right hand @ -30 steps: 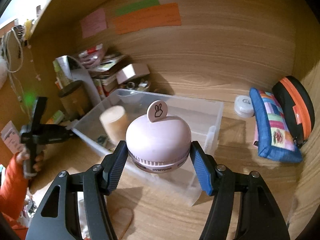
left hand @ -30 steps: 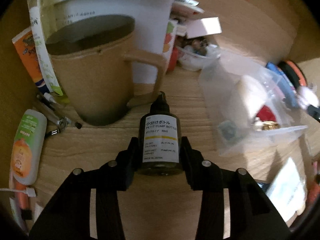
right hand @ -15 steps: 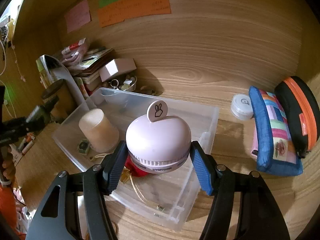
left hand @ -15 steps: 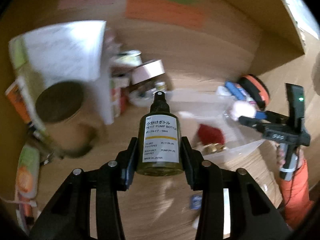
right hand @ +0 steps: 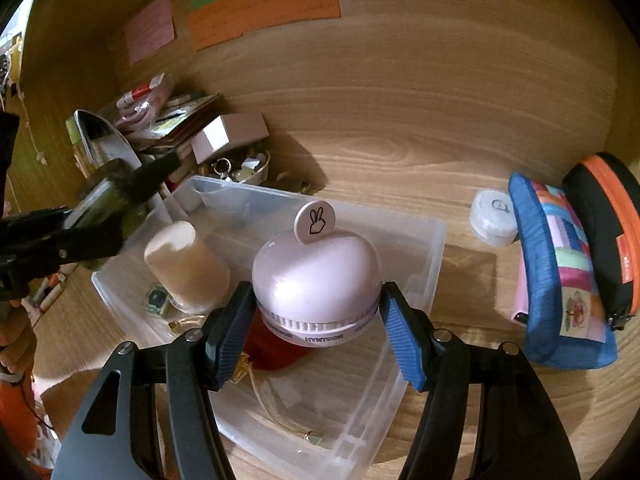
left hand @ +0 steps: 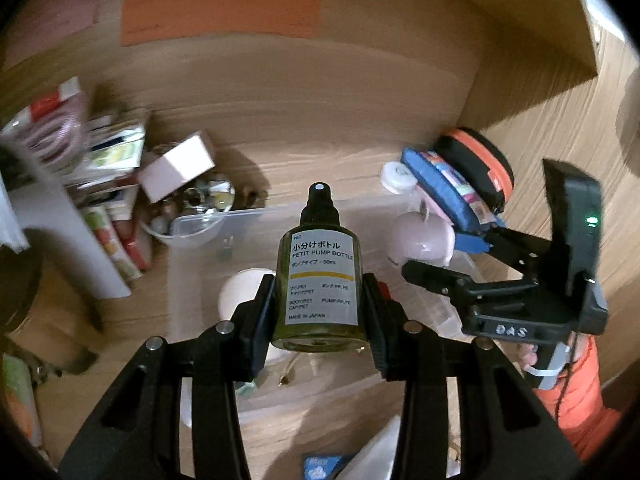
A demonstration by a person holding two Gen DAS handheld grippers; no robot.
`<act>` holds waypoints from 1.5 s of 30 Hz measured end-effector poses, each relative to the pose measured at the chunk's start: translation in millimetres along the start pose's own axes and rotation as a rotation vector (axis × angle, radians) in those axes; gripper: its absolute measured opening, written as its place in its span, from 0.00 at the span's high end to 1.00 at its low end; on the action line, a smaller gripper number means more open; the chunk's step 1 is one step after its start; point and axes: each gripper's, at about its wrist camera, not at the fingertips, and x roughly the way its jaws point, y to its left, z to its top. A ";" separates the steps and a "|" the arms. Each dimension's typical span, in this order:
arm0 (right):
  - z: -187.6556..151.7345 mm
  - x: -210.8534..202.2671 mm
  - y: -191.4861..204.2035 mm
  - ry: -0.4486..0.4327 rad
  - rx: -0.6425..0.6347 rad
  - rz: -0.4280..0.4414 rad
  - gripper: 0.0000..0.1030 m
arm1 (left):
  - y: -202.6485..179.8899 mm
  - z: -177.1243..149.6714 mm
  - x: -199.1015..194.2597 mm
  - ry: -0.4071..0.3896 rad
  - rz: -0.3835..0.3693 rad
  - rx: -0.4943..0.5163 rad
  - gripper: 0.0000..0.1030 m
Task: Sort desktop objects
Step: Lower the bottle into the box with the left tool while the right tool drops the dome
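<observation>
The left tool (left hand: 320, 312) pinches the green pump bottle (left hand: 321, 280) upright above the clear bin (left hand: 256, 220). The right tool (right hand: 318, 320) pinches the pink domed gadget (right hand: 318, 276) over that bin (right hand: 432, 240). Only the right view shows the bin's beige cup (right hand: 186, 268), red pouch (right hand: 276, 352) and the counter (right hand: 460, 272) beside it.

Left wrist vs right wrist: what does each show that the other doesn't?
Left wrist only: the pump bottle's label, and the right gripper seen from outside.

Right wrist only: the pink note, and the dome's rabbit tab.

Both: the clear bin, the beige cup, the blue pouch, and the pink dome.
</observation>
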 end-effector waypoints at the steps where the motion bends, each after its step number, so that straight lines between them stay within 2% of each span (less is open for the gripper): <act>1: -0.7 -0.2 0.4 -0.003 -0.005 -0.004 0.42 | -2.8 1.1 5.7 0.011 0.001 0.006 0.60; 7: -3.6 -1.3 6.1 -0.015 -0.052 -0.021 0.44 | -15.5 0.3 37.8 0.078 0.050 0.066 0.60; 9: -3.4 -3.5 6.9 -0.023 -0.060 -0.022 0.46 | -20.5 -1.4 39.0 0.069 0.083 0.097 0.60; 15: -6.0 1.2 5.2 -0.004 -0.061 -0.015 0.46 | -29.3 -5.4 54.0 0.114 0.110 0.141 0.60; 25: -5.0 -5.1 5.8 -0.043 -0.058 -0.010 0.45 | -29.6 -8.6 51.9 0.107 0.133 0.155 0.59; 29: -5.0 -7.1 5.5 -0.049 -0.053 -0.001 0.45 | -30.4 -7.3 42.5 0.094 0.107 0.139 0.49; 31: -5.1 -7.8 4.5 -0.051 -0.046 0.011 0.45 | -32.2 -6.8 35.0 0.073 0.130 0.146 0.42; 37: -3.9 -10.7 1.2 -0.042 -0.034 0.040 0.45 | -26.1 -6.1 8.3 0.027 0.178 0.139 0.40; 38: -3.5 -11.5 0.5 -0.040 -0.029 0.046 0.45 | -24.0 -7.0 4.5 0.021 0.185 0.133 0.37; 39: -2.8 -13.1 0.1 -0.035 -0.026 0.053 0.44 | -21.1 -8.0 -0.6 0.012 0.195 0.126 0.27; 40: -2.4 -14.6 0.3 -0.034 -0.024 0.053 0.44 | -18.9 -9.2 -5.5 0.000 0.205 0.123 0.22; 45: -0.5 -41.4 6.9 -0.072 -0.022 0.047 0.42 | -6.4 -19.2 -34.9 -0.046 0.230 0.104 0.17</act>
